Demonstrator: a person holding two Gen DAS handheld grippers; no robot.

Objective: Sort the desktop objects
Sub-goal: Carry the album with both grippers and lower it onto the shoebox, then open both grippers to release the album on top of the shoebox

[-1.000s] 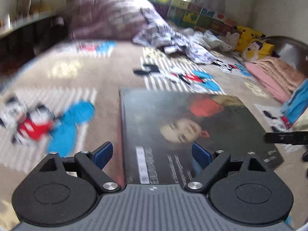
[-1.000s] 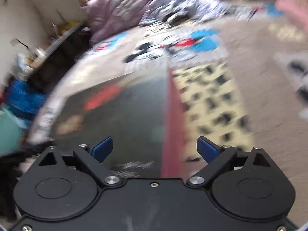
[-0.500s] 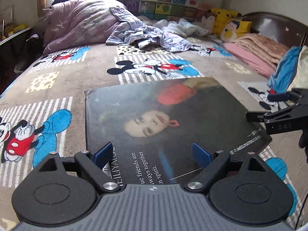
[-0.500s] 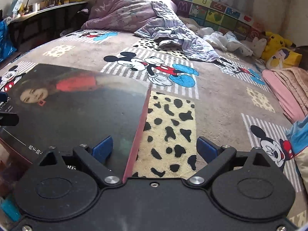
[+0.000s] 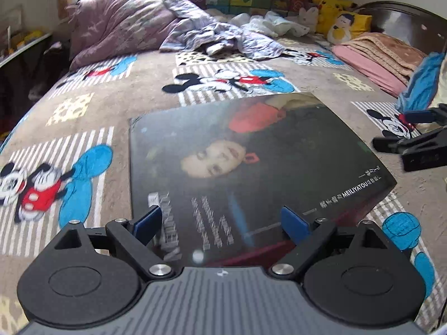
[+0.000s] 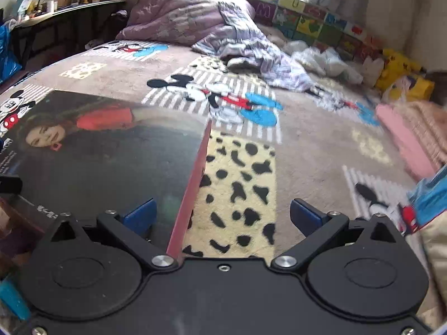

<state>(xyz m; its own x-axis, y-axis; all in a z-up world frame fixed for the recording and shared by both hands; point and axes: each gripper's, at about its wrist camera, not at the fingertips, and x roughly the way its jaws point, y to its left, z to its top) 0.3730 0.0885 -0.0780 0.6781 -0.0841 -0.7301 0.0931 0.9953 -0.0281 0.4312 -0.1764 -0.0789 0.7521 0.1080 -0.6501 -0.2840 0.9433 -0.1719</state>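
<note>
A large flat dark box [image 5: 251, 167] with a woman's portrait on its lid and red sides lies on the cartoon-mouse blanket [image 5: 139, 89]. My left gripper [image 5: 220, 222] hovers over the box's near edge, open, with the printed lid showing between its blue pads. My right gripper [image 6: 222, 216] is at the box's [image 6: 111, 162] right side, its jaws opening. The red side edge runs up between its pads, and neither pad presses on it. One of the right gripper's fingers [image 5: 396, 145] shows beyond the box's right edge in the left wrist view.
A purple duvet [image 5: 120, 28] and crumpled clothes [image 5: 223, 39] lie at the bed's far end. Yellow plush toys [image 5: 340, 19] and a folded pink blanket [image 5: 377, 55] sit at the far right, and blue fabric [image 5: 424, 81] lies nearer. A cluttered dark desk [image 6: 56, 14] stands left of the bed.
Both views have steadied after blur and rolled closer to level. The box looks turned in the left wrist view. The right gripper's pads stand slightly wider apart.
</note>
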